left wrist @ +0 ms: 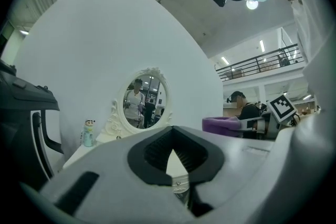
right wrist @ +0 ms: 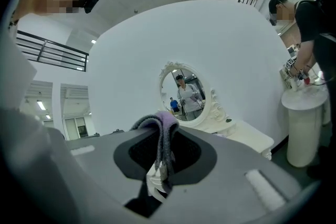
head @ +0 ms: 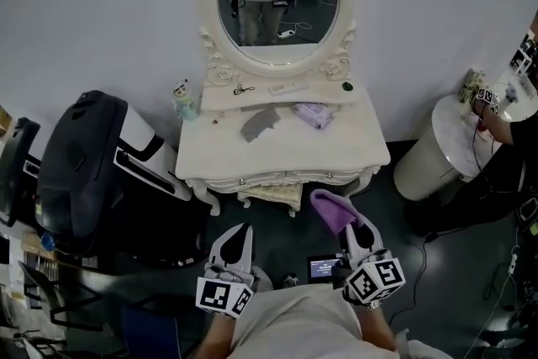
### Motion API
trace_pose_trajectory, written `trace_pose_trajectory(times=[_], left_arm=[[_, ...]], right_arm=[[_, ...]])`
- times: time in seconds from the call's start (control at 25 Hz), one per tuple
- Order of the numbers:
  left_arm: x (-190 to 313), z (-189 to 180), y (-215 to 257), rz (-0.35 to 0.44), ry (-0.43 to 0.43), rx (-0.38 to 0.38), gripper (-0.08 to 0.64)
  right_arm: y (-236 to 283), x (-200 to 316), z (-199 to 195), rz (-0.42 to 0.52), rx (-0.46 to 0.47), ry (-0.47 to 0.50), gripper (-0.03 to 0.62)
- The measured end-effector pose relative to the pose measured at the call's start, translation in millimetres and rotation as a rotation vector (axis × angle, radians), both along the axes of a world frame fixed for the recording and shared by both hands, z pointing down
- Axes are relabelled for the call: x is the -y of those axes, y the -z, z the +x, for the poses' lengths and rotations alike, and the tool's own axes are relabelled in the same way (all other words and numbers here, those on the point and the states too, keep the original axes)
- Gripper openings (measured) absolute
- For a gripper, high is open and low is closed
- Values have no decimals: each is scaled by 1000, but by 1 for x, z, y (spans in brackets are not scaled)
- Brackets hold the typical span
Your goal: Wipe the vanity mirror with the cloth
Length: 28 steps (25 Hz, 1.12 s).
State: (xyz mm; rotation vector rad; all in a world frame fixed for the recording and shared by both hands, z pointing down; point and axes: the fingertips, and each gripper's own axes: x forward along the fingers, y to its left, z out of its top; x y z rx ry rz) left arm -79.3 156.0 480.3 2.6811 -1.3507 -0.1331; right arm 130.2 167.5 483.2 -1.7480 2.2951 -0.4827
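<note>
The right gripper [head: 351,231] is clenching the purple fabric cloth [head: 330,210], hovering near the cream carved vanity table [head: 353,151]. The left gripper [head: 239,229] is hanging pinched together, empty (the oval white-framed mirror [head: 277,0] is standing far behind).

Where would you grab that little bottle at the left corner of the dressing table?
The bottle stands upright at the back left corner of the vanity top, wall behind, mirror frame on its right. I'd close the jaws round its body, level, coming from the front, probably with the empty left gripper.
</note>
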Motion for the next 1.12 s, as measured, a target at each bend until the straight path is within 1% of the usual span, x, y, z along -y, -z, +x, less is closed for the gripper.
trace_pose_trajectory(times=[0.24, 0.36, 0.48, 0.8, 0.96, 1.12], left_arm=[[42, 19, -5, -4, -23, -2, 2], [67, 25, -15, -19, -42, -7, 2], [101, 33, -17, -13, -64, -19, 2], [218, 41, 4, 26, -132, -37, 2], [280, 33, 11, 21, -156, -37, 2], [337, 21, 18, 35, -165, -45, 2]], right_arm=[[-12, 34, 21, -30, 11, -26, 54], [-17, 48, 31, -36, 3, -62, 54], [-18, 73, 40, -40, -7, -94, 54], [2, 178, 39, -15, -11, -140, 54], [14, 235, 31, -4, -8, -170, 54], [19, 285, 24, 4, -5, -200, 54]])
